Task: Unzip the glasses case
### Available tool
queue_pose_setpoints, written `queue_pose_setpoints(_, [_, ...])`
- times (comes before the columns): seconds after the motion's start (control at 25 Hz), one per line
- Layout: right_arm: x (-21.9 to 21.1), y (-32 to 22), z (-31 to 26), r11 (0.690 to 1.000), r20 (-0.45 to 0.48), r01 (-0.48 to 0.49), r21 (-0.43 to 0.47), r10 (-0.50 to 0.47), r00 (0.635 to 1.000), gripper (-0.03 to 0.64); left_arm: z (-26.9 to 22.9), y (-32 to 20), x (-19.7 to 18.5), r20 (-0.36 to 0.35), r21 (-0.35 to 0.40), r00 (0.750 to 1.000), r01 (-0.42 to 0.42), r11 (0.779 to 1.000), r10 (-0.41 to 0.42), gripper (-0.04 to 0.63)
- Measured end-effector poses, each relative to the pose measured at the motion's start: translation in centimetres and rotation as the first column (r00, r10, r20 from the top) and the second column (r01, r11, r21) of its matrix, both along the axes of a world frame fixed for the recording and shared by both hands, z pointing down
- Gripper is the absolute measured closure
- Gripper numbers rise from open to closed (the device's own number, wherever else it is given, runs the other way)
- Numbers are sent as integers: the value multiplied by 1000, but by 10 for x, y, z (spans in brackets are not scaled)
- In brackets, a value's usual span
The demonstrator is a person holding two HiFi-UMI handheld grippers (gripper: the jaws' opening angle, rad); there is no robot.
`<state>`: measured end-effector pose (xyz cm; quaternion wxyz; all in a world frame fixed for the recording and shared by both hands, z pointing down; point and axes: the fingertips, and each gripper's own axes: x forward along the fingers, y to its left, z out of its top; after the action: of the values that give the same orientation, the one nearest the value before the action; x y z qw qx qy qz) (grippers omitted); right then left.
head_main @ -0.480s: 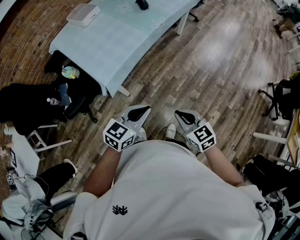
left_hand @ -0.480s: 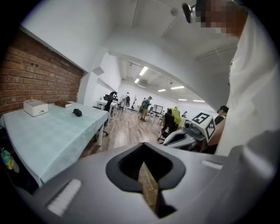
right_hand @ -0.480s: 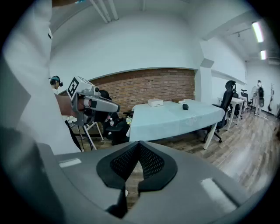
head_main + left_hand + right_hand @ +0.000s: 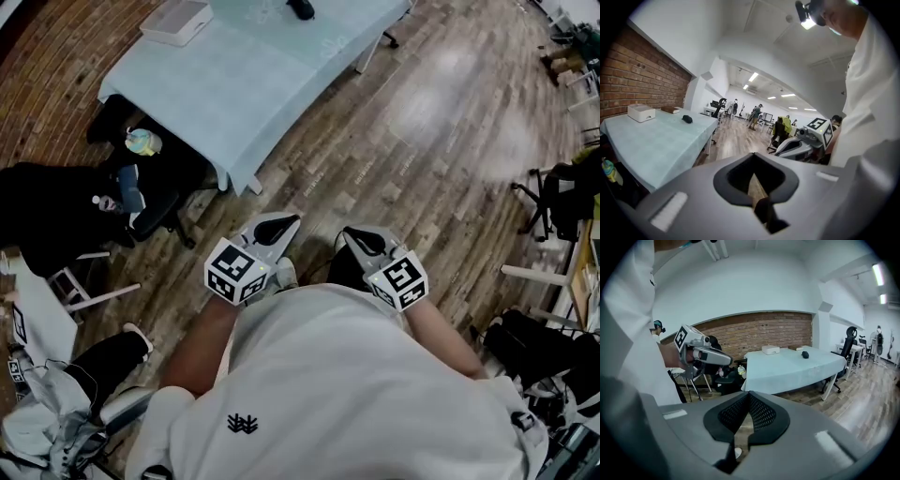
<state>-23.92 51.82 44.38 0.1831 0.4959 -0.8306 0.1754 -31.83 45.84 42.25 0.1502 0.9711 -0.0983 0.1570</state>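
Observation:
The glasses case [image 4: 301, 9] is a small dark oval lying far off on the light blue table [image 4: 244, 80]. It shows small in the left gripper view [image 4: 686, 119] and in the right gripper view [image 4: 805, 354]. Both grippers are held close to my body over the wooden floor, well short of the table. My left gripper [image 4: 281, 223] is shut with nothing in it, its pads [image 4: 740, 180] meeting at the tip. My right gripper [image 4: 361, 236] is likewise shut and empty, and its meshed pads [image 4: 761, 416] touch.
A white box [image 4: 175, 21] sits on the table's far left end. Black bags and a bottle [image 4: 141, 142] lie under and beside the table. Chairs [image 4: 553, 202] stand at the right. Another person's legs [image 4: 103, 361] are at the lower left. People stand far down the room [image 4: 754, 115].
The right gripper has shifted slightly left, toward my body. The head view has tipped a little, so the table sits higher in frame. Both grippers stay shut.

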Motion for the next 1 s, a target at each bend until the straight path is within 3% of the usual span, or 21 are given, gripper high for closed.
queue_pose_setpoints(0.28, [69,-53,11,1000,41,-19,-6,19,999,617,4,-43,63,21,31,1000,-9,999,9,543])
queue_pose_setpoints(0.6, [190,-140,7,998,30,47,32,-48,998,614,-2,-117,181,78,71,996,29,997,-34,541])
queue_pose_setpoints(0.76, [238,-171,15,997,31,79,17,-80,996,604,-5,-148,228,71,79,995,58,995,-64,541])
queue_pose_setpoints(1.0, [266,-236,26,995,34,100,0,-100,994,604,-8,-202,252,63,64,991,112,992,-116,541])
